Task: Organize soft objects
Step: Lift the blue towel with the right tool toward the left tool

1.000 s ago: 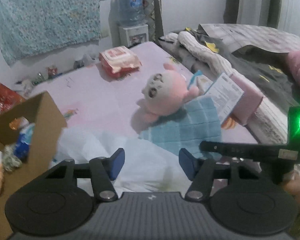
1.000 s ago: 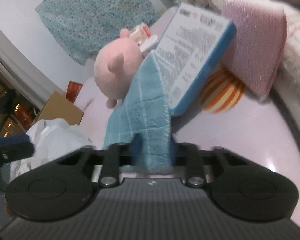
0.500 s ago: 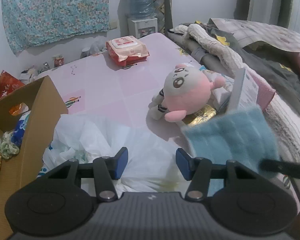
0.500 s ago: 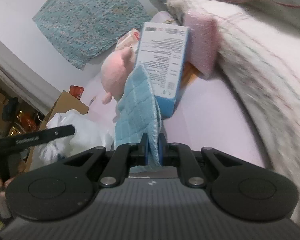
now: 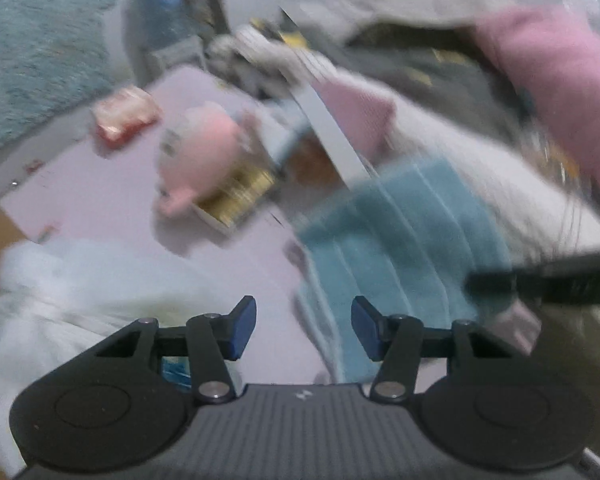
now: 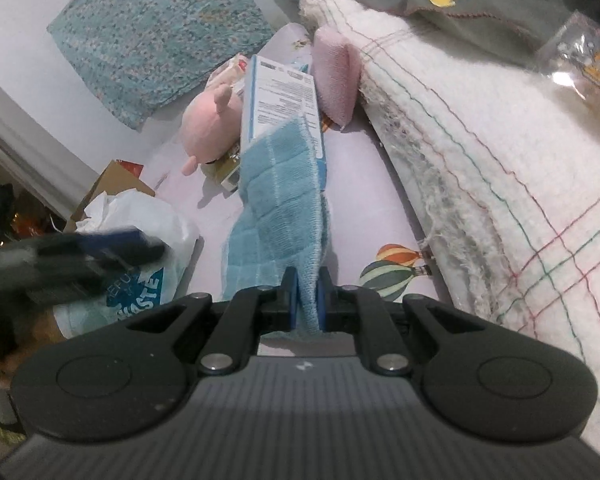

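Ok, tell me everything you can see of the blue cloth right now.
The blue cloth is a light blue terry piece with a quilted grid of paler stitched lines and a fringed edge. It hangs lifted and draped, one edge pinched in the shut right gripper. Its far end lies in front of the white and blue box. The left gripper, jaws closing with nothing between them, is beside it, not touching.

Pink sheet (image 6: 364, 208) w/ balloon print: pink plush (image 6: 210, 130), white bag (image 6: 148, 216), prob. box (image 6: 280, 96), pink pillow (image 6: 336, 76).
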A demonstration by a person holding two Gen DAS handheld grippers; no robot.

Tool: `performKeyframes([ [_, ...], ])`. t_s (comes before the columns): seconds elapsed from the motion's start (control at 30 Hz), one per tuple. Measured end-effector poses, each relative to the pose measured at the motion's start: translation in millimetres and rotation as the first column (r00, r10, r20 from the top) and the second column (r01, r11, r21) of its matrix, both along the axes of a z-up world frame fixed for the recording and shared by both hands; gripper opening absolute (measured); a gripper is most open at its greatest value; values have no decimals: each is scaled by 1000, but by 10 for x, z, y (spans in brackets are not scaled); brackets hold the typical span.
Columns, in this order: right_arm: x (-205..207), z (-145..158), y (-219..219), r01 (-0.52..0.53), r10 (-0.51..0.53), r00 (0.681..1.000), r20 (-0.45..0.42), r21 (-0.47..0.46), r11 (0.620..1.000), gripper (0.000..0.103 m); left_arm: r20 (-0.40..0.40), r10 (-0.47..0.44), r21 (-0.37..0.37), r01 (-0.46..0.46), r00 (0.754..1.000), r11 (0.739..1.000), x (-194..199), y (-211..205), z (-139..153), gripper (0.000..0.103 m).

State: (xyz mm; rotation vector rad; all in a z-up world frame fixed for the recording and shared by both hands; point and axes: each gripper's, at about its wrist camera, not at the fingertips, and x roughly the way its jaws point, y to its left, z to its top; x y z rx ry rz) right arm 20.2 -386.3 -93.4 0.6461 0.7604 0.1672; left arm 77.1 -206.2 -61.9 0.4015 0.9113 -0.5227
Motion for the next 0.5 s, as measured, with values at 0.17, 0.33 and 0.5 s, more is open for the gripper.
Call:
performKeyframes([
  [0.17,-44,126,56,-18,20,999,41,-53,998,8,-133,27,31,-23,991,999,76,-61,-360,42],
  [0.33,-52,259,153,-56,68,993,96,-124,991,8,-175,37,2,-38,984,999,114,8,-428,40],
  [0.5,-72,367,209,-121,136,983,121,-123,985,8,-114,49,-58,-56,992,997,171,72,-238,39],
])
